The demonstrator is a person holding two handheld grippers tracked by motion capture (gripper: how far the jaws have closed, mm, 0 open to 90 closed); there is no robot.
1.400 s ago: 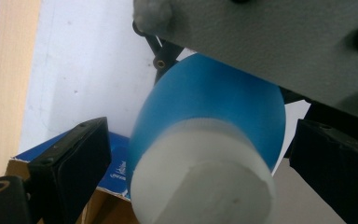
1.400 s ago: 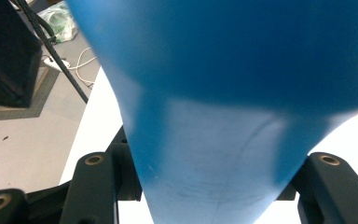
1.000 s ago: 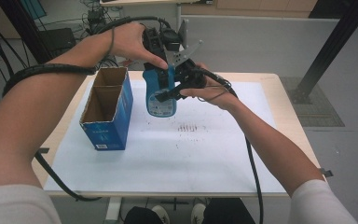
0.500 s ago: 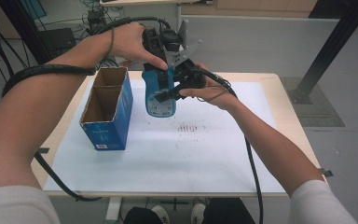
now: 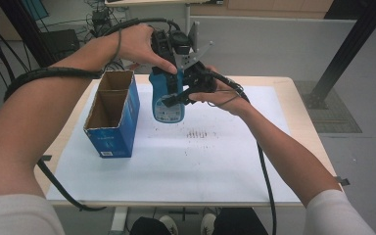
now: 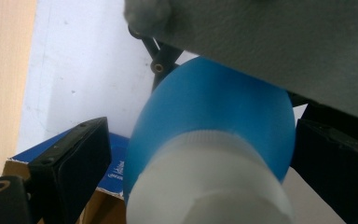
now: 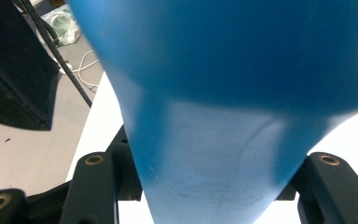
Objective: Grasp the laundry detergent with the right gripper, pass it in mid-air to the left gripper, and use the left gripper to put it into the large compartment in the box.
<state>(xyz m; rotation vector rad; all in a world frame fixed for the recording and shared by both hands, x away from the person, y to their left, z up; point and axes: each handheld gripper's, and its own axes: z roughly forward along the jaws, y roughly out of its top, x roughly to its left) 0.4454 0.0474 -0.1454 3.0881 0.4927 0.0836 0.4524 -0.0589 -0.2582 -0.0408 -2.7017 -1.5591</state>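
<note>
nothing has shifted: both grippers hold the blue bottle (image 5: 168, 100) just as before

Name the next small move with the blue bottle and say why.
Probably close the left gripper on the white cap. The right gripper already clamps the blue bottle above the table, and the left jaws stand either side of the cap with a gap on one side, beside the open box.

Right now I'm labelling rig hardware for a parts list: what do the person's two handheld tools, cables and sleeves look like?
Both tools are black: the left tool carries a grey three-cornered plate on top, and the right tool has brass-coloured pivot rivets at its blocky jaws. A spiral-wrapped black cable trails along the left forearm; a smooth black cable hangs under the right. The short sleeves are white.
</note>
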